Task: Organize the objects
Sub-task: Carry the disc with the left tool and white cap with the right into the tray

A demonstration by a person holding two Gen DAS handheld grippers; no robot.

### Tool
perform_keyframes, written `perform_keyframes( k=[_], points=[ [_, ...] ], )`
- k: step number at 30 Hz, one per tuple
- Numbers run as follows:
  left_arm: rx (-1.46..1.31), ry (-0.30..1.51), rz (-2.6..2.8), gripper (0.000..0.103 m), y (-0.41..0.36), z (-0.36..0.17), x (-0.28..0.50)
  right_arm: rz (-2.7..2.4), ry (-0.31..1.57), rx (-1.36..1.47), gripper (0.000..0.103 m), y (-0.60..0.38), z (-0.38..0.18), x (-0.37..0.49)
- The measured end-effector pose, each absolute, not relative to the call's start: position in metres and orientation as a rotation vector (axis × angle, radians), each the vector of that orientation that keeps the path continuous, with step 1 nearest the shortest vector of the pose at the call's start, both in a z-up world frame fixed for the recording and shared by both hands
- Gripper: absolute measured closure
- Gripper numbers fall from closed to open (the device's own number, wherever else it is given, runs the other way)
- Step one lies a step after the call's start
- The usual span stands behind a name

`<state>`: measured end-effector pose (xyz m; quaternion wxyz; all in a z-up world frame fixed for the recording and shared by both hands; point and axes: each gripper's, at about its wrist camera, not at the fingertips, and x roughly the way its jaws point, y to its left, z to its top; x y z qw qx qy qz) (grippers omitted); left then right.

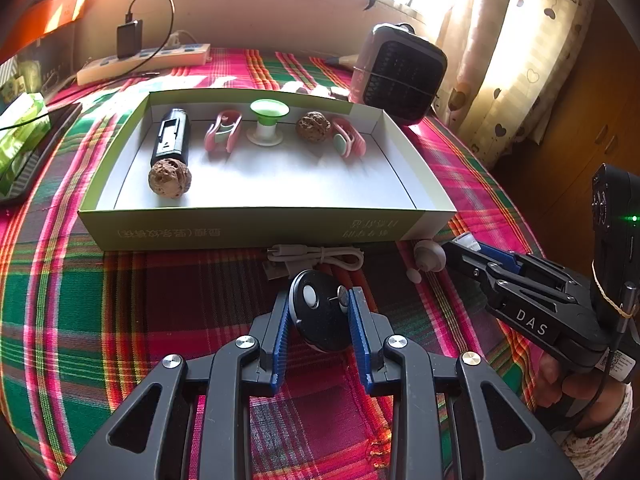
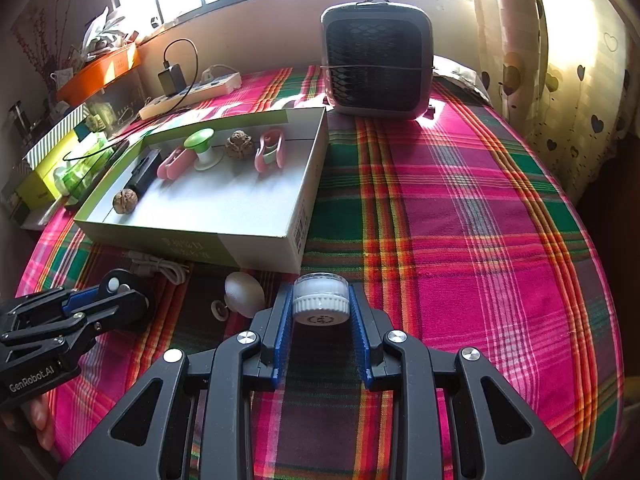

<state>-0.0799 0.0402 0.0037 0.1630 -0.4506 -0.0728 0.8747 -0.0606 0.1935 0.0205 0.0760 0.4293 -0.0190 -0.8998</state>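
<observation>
My left gripper [image 1: 320, 300] is shut on a black round device [image 1: 320, 320] with a white button, low over the plaid cloth in front of the box. My right gripper [image 2: 320, 292] is shut on a small white jar [image 2: 320, 300] with a ribbed cap, at the box's near right corner. The open green-and-white box [image 1: 248, 226] holds a black oblong device [image 1: 170, 136], two walnuts [image 1: 170, 178] [image 1: 313, 126], two pink clips [image 1: 223, 131] [image 1: 349, 138] and a green-topped spool [image 1: 266, 120]. Each gripper shows in the other's view: the right gripper [image 1: 460, 244], the left gripper [image 2: 100, 292].
A coiled white cable [image 1: 316, 258] and a white egg-shaped piece [image 2: 245, 294] lie between box and grippers. A grey fan [image 2: 376, 64] stands behind the box, a power strip [image 1: 144, 62] at the back left, and green packets [image 1: 20, 132] at the left. The table edge curves along the right.
</observation>
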Motion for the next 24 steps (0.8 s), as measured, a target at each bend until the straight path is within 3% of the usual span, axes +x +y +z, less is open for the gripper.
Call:
perform_keyframes(
  k=[24],
  points=[
    [-1.205,-0.169,2.544,0.077,0.034,0.031,-0.076,-2.724,-0.055,1.164,0.074,0.183,0.05,-0.052]
  ],
)
